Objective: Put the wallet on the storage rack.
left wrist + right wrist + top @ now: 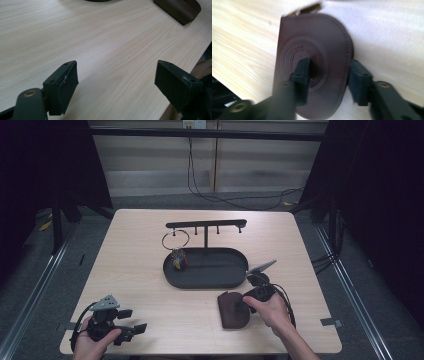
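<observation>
A dark brown leather pouch (233, 310), rounded at one end with stitched edges and an embossed round emblem, lies flat on the light wooden surface (150, 270) near its front edge, just before the black tray (206, 275).

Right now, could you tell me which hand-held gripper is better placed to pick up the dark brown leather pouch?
The right hand-held gripper: its jaws straddle one side of the dark brown leather pouch. The left hand-held gripper stands open over bare wood near the table's front left corner, well away.

Wide-open tool (116, 82) above wooden table (105, 42)
</observation>
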`<state>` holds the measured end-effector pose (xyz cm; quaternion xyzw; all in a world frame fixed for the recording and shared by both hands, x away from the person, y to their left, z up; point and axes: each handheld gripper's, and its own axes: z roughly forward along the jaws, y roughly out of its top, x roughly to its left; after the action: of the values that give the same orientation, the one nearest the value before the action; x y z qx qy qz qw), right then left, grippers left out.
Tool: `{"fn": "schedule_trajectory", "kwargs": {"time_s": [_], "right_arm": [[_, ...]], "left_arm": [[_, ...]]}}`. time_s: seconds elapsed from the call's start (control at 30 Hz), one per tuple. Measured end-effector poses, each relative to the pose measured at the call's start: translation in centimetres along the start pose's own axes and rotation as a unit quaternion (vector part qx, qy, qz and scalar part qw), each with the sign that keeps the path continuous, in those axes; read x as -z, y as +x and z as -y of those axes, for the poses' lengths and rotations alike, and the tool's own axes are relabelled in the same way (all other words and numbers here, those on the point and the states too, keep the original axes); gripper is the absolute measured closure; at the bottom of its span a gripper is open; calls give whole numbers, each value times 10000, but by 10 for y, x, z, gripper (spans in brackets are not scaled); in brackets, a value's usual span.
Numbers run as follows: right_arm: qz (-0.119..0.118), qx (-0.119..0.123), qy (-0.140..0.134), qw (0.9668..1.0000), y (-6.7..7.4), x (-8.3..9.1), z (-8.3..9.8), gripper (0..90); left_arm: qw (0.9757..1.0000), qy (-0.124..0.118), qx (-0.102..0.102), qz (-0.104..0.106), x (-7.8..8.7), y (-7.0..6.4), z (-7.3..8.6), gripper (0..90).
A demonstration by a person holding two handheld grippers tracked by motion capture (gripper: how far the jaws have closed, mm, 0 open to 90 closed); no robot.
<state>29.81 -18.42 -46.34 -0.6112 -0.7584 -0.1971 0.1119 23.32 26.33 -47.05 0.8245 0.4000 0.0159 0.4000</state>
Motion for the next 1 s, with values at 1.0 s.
{"fn": "schedule_trajectory", "kwargs": {"time_s": [1.0], "right_arm": [[-133, 100, -361, 9992, 12, 21, -8, 810]], "left_arm": [[10000, 13, 86, 24, 0, 4, -1, 188]]}}
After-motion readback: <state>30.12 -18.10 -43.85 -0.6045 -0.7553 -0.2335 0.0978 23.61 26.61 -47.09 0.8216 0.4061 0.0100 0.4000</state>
